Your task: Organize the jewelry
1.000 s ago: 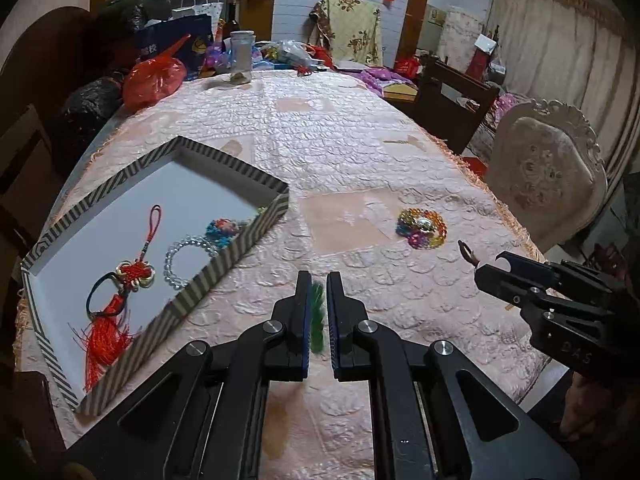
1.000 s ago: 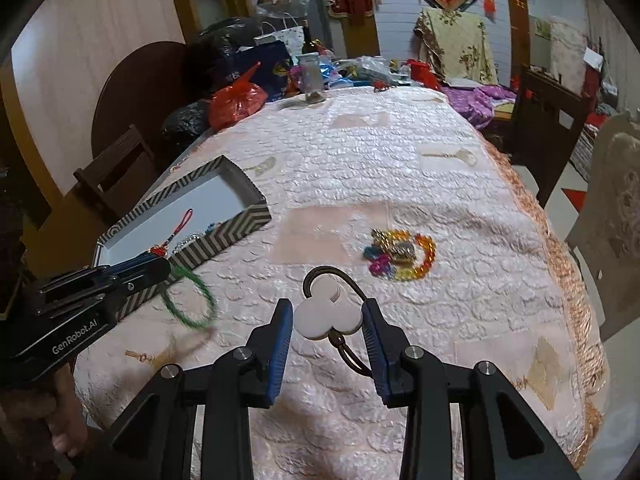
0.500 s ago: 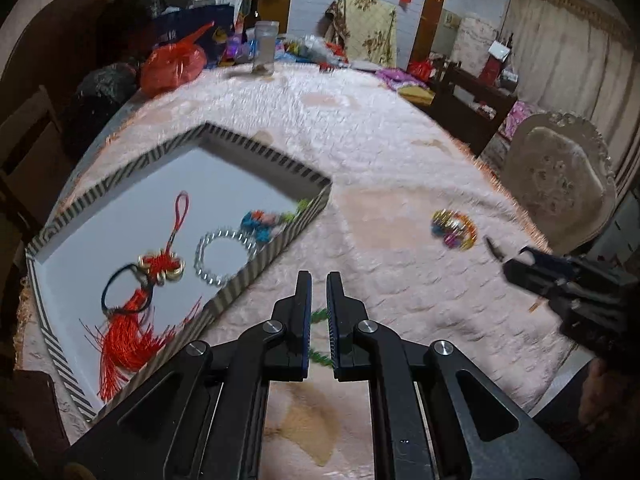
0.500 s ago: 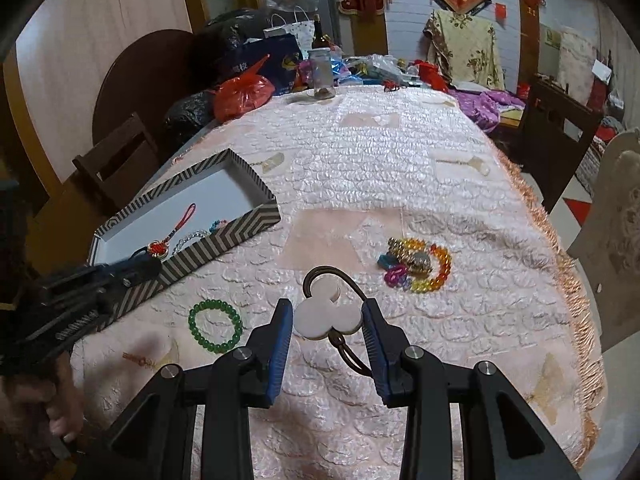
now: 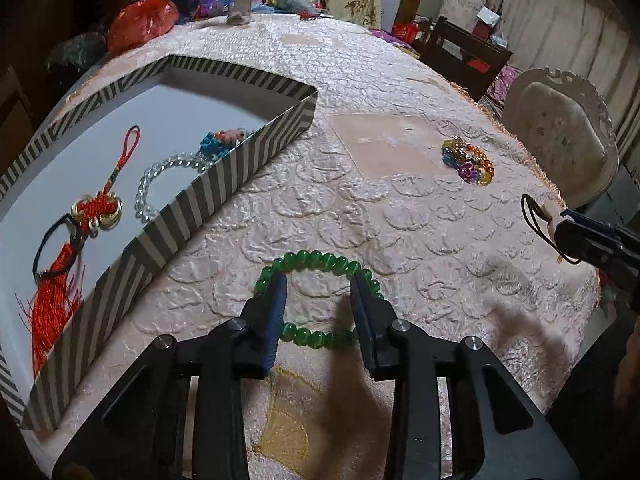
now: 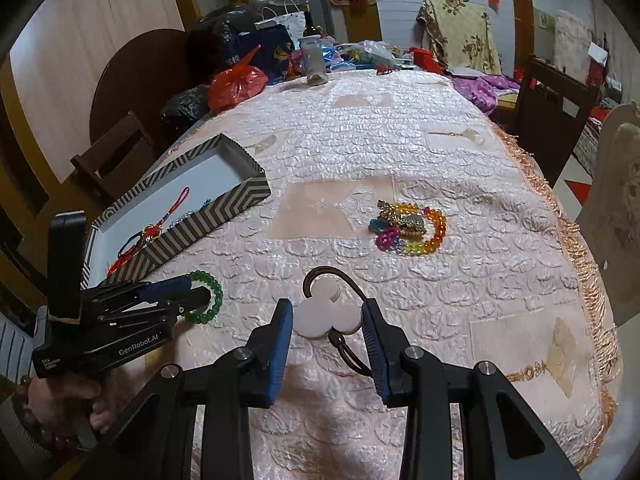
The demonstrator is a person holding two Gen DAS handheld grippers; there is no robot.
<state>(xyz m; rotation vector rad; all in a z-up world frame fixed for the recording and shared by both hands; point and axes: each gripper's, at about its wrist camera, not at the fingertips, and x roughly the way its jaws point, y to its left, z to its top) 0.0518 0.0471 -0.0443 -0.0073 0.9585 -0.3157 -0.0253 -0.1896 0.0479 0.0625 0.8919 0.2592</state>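
The left gripper [image 5: 318, 296] hangs with jaws released, straddling the green bracelet [image 5: 318, 300] on the tabletop [image 5: 400, 208] beside the box [image 5: 224, 188]. Better to close on one side of the beads, then lift clear of the wall. The right gripper [image 6: 326, 320] is clenched on the white pendant [image 6: 326, 314]

Dim indoor light, soft shadows, strong fisheye bending at edges.
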